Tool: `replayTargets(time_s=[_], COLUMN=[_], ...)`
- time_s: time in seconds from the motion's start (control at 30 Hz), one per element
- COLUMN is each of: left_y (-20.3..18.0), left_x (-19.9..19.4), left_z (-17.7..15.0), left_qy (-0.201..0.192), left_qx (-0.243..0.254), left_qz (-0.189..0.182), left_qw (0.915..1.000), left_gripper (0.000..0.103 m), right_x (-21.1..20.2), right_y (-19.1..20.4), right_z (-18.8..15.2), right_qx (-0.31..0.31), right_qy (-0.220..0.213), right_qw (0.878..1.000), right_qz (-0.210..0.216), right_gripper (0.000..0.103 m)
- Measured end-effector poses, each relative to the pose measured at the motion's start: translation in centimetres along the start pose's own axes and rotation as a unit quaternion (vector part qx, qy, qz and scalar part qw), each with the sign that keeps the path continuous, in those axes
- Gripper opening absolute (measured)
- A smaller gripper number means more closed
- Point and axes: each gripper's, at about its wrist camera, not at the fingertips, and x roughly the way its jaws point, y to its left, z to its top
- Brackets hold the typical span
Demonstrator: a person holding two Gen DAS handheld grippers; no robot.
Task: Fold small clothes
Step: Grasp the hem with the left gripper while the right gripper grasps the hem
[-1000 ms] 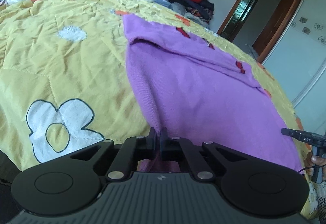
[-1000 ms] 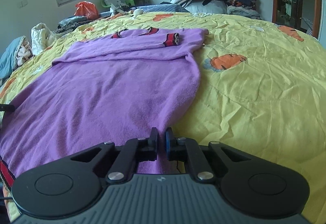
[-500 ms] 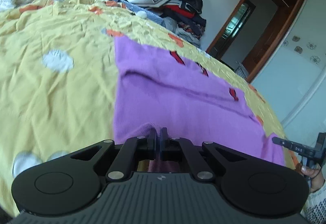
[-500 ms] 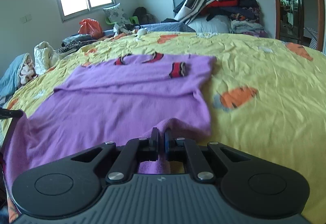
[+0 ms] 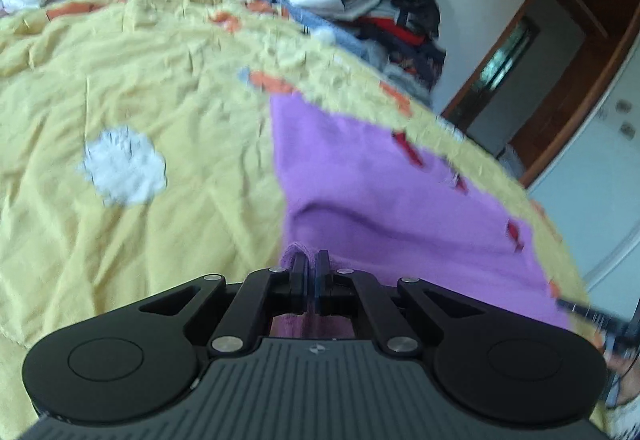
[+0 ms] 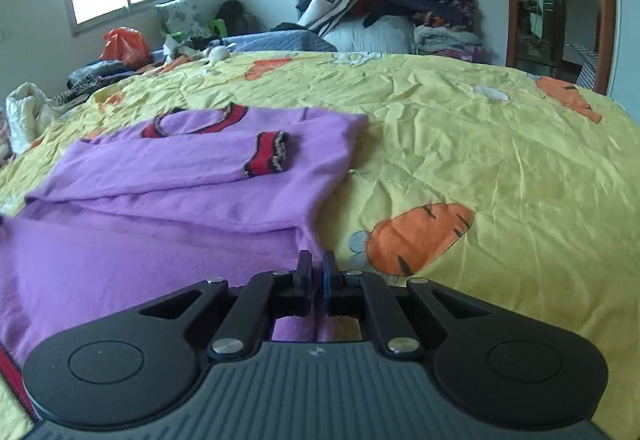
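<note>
from the left wrist view, your left gripper [image 5: 311, 260] has its jaws pinched together on a bunched bit of the purple sweater [image 5: 384, 199], at what looks like its lower left corner. the sweater lies on the yellow quilt [image 5: 140, 79], with its far part flat and red trim marks along the right edge. this view is blurred, so finer detail is hard to tell. at the far right edge a dark tool shows, likely your other gripper.

from the right wrist view, your right gripper [image 6: 314, 268] is likewise clamped on the sweater's [image 6: 180, 199] near right edge. here you can see 1 sleeve already folded across the chest, its red cuff [image 6: 266, 159] lying just below the red collar [image 6: 200, 121].

by my reading, the sleeve fold is done and you are now midway through bringing the hem up toward the collar. left to do: lay the hem down, let go, and possibly 1 more fold.
</note>
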Motion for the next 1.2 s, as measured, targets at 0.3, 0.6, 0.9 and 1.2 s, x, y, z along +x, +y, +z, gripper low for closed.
replayTargets(time_s=[0.3, 0.6, 0.9, 1.2], left_y=[1.4, 2.8, 3.5, 4.2], left_x=[-4.4, -6.5, -5.1, -4.3], left_z=[-5.3, -9.8, -9.3, -9.8], left_qy=[0.017, 0.049, 0.075, 0.081], left_qx=[-0.047, -0.112, -0.154, -0.169], left_qz=[-0.079, -0.15, -0.18, -0.172], left_qw=[0.9956, 0.9812, 0.9687, 0.967], left_gripper=[0.025, 0.029, 0.015, 0.004], right_x=[-5.2, -9.5, -10.5, -11.1], right_y=[0.1, 1.3, 2.0, 2.0], right_z=[-4.0, -8.7, -9.9, -10.5], right_qx=[0.056, 0.093, 0.107, 0.11], right_qy=[0.034, 0.039, 0.035, 0.032], right_qw=[0.997, 0.992, 0.989, 0.989], right_qz=[0.042, 0.075, 0.096, 0.093], right_gripper=[0.03, 0.03, 0.03, 0.03])
